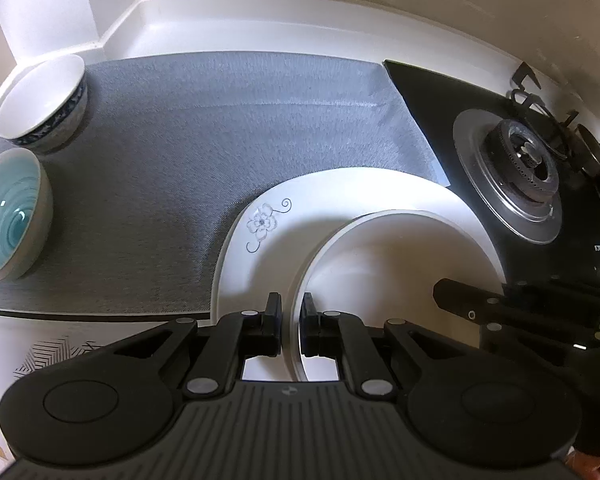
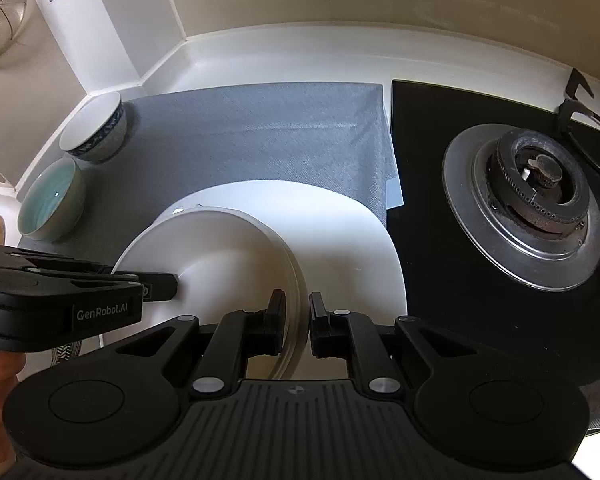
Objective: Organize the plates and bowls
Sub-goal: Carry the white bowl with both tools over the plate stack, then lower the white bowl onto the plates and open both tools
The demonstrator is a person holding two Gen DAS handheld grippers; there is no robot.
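Both grippers clamp one white bowl-like dish [image 2: 220,248] by opposite rims, holding it over the large flowered plate [image 1: 268,236]; the left gripper [image 1: 291,322] pinches its left rim, the right gripper [image 2: 296,322] its right rim, jaws nearly closed on the thin edge; beside the plate, on the far-left edge of the grey mat [image 1: 220,128], sit the teal bowl [image 1: 8,216] and the blue-patterned bowl [image 1: 44,100]; risk, I judge: uneven lowering tilts the dish, so the slick rim slips and chips the plate

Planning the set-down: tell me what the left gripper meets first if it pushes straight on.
Probably the flowered plate lying just beneath the white dish that the left gripper grips; depth is unclear.
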